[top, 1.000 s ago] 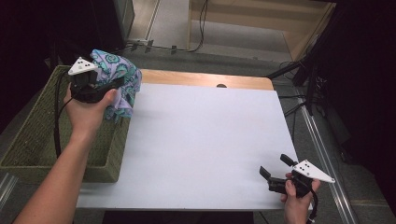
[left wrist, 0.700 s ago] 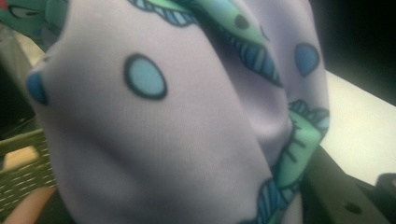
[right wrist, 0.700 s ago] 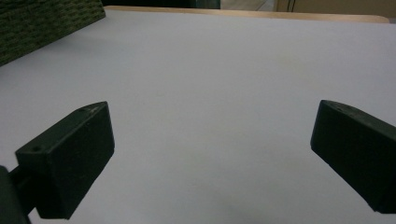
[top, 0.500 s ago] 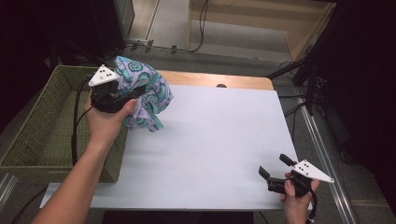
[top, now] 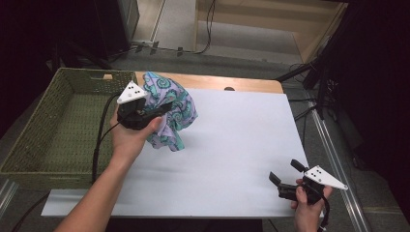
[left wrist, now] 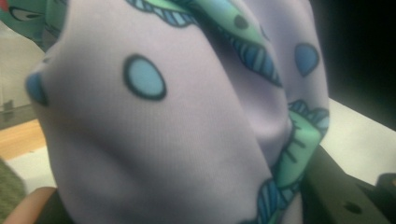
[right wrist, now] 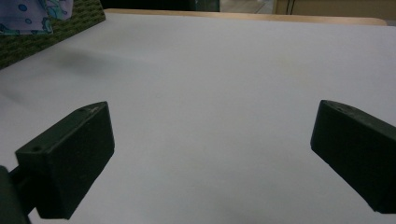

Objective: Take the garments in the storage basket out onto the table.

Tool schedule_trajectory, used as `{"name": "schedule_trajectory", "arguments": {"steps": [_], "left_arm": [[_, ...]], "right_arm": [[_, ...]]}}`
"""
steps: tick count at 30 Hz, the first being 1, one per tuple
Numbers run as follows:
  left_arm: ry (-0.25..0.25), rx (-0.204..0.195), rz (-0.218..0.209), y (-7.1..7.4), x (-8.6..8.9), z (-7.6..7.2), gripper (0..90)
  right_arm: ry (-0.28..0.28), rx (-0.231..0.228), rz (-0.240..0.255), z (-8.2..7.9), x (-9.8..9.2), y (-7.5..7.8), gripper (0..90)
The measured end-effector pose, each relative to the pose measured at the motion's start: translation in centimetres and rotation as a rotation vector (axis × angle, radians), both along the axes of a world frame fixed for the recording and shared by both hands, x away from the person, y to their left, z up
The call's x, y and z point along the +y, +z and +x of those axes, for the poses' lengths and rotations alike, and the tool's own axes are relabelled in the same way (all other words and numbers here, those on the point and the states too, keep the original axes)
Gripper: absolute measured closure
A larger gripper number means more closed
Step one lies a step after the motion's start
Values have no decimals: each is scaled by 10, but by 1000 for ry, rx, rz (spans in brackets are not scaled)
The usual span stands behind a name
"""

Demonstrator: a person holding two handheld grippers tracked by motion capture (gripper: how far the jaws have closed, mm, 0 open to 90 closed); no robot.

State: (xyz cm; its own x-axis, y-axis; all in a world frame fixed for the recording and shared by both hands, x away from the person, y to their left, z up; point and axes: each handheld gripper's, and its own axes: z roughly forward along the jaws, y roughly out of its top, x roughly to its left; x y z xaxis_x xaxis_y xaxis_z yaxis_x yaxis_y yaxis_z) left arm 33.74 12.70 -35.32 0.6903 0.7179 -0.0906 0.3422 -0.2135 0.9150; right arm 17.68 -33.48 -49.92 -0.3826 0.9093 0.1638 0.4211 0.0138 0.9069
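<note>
A bunched cloth, lilac with teal and blue paisley, hangs over the left part of the white table top. My left gripper is shut on it, held in a hand just right of the basket. In the left gripper view the cloth covers almost everything, and one black jaw pokes out at the lower right. My right gripper rests near the table's front right corner, open. Its jaws stand wide apart with nothing between them. A corner of the cloth shows far off in the right gripper view.
A green woven basket stands along the table's left side, with nothing visible inside it; its wall also appears in the right gripper view. A wooden strip runs along the table's far edge. Cables and dark stands lie beyond.
My left hand has carried the cloth rightwards and a little down, from over the basket's edge to above the white table top. The right gripper has stayed put.
</note>
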Motion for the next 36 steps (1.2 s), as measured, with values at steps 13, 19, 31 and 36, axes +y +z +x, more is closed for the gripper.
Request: {"name": "schedule_trajectory", "arguments": {"steps": [13,19,31,36], "left_arm": [[-67,20,-50,-30,-41,-15,656],[-130,76,-77,-54,-58,-20,642],[-284,211,-125,-88,-63,-22,371],[-266,207,-97,-91,-48,-27,228]], "right_arm": [[2,4,-3,1,0,-1,0],[2,9,-1,1,-1,-3,0],[8,15,-18,3,2,-4,0],[12,16,-22,3,4,-4,0]]}}
